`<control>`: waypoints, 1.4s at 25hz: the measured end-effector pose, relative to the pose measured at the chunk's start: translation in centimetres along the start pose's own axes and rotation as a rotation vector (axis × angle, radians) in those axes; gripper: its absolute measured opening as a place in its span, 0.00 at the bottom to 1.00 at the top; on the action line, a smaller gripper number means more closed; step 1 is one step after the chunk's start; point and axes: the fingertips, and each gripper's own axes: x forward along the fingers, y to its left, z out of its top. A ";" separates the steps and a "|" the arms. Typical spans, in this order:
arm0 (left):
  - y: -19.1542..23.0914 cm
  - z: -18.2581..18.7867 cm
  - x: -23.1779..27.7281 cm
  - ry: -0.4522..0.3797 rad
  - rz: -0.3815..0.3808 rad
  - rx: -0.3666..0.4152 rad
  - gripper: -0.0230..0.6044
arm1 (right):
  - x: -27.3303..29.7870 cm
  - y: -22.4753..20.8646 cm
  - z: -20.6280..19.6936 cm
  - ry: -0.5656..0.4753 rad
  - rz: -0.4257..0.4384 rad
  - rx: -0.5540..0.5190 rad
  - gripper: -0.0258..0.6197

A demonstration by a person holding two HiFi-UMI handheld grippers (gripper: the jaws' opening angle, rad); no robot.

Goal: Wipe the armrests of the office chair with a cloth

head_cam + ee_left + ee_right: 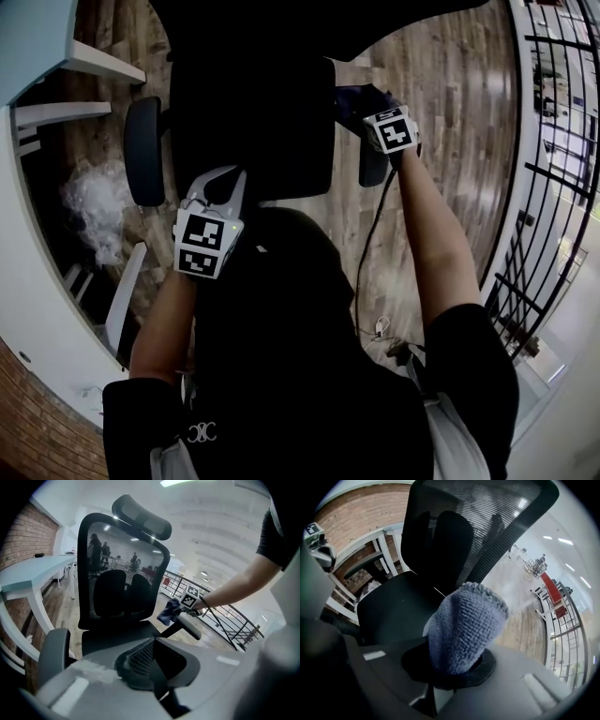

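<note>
The black mesh-back office chair (pixel 123 569) stands in front of me. A blue knitted cloth (pixel 464 625) is pinched in my right gripper (pixel 454 667), which is shut on it. In the head view that right gripper (pixel 377 122) holds the cloth (pixel 354 101) at the far end of the chair's right armrest (pixel 372 167); the left gripper view shows the cloth (pixel 168 611) on that armrest (pixel 188 626). My left gripper (pixel 220 187) hovers at the seat's near edge, beside the left armrest (pixel 143 150). Its jaws (pixel 150 665) look closed with nothing between them.
A white desk (pixel 37 56) with shelves runs along the left, with a crumpled plastic bag (pixel 94 202) on the wooden floor beside the chair. A black railing (pixel 553 187) borders the right. A cable (pixel 366 253) hangs from the right gripper.
</note>
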 end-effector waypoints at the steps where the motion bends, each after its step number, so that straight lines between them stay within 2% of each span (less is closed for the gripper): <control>1: 0.2 0.1 0.2 0.004 0.001 0.004 0.05 | 0.1 -0.5 0.5 -0.013 -0.009 0.006 0.13; 8: -1.3 0.4 1.6 0.028 0.033 -0.007 0.05 | 0.2 -4.1 1.3 -0.076 -0.020 0.063 0.13; 12: -3.3 1.1 2.8 0.010 0.059 -0.048 0.05 | 0.0 -6.4 -0.3 -0.084 -0.008 0.120 0.13; 16: -5.6 2.3 4.8 0.002 0.073 -0.081 0.05 | 0.2 -7.0 -2.9 -0.081 0.059 0.201 0.13; 20: -7.5 3.3 6.1 -0.008 0.074 -0.087 0.05 | -0.7 -8.0 -4.8 -0.095 0.041 0.194 0.13; 24: -8.4 5.0 7.1 -0.026 0.079 -0.071 0.05 | -1.7 -6.9 -7.1 -0.099 0.062 0.191 0.13; 30: -9.3 5.5 8.8 -0.026 0.071 -0.078 0.05 | -3.4 -4.1 -10.9 -0.093 0.087 0.152 0.13; 35: -10.4 6.0 9.9 -0.031 0.059 -0.067 0.05 | -5.4 -0.2 -13.7 -0.094 0.133 0.055 0.13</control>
